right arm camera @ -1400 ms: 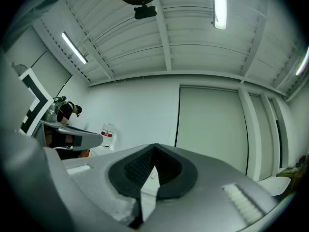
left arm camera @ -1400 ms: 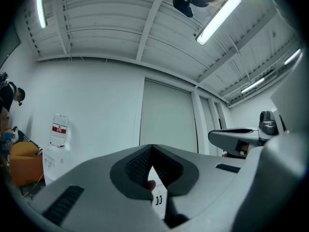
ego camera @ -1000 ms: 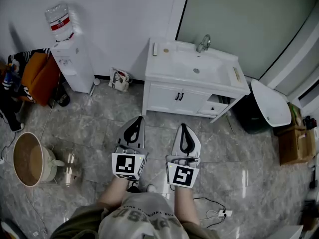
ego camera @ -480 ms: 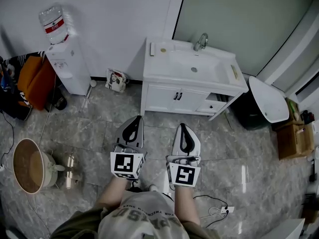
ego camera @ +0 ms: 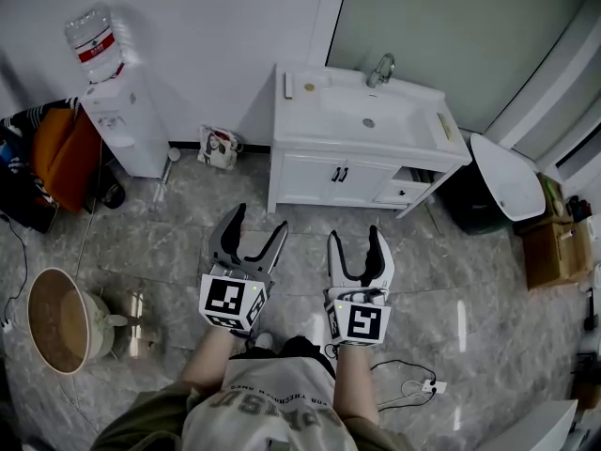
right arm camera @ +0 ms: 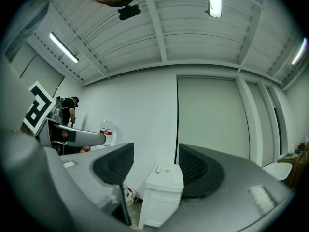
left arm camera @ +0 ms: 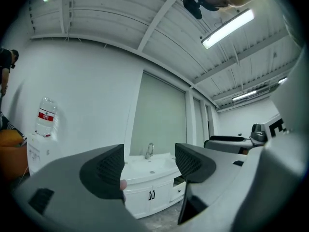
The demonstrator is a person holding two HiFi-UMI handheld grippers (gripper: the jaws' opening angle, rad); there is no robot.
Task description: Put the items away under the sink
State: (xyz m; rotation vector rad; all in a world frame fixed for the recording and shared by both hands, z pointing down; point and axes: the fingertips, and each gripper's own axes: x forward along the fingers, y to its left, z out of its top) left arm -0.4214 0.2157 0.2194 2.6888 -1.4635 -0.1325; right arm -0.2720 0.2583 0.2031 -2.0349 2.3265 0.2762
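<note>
A white sink cabinet (ego camera: 362, 148) stands against the far wall, its two doors (ego camera: 338, 178) closed and a drawer (ego camera: 406, 194) at its right pulled out a little. A tap (ego camera: 380, 68) rises at the back of the basin. Small items (ego camera: 289, 86) lie on the counter's left end. My left gripper (ego camera: 258, 228) is open and empty, held over the floor in front of the cabinet. My right gripper (ego camera: 354, 242) is also open and empty beside it. The cabinet shows between the left jaws (left arm camera: 149, 173) and between the right jaws (right arm camera: 161, 192).
A water dispenser (ego camera: 120, 111) with a bottle stands at the left wall, a small bag (ego camera: 218, 147) on the floor beside it. A round bin (ego camera: 56, 322) sits at the left, a black bin with a white lid (ego camera: 498, 191) right of the cabinet. A power strip cord (ego camera: 413, 383) lies on the floor.
Both grippers have gone from shut to open. The view has shifted slightly closer to the sink cabinet.
</note>
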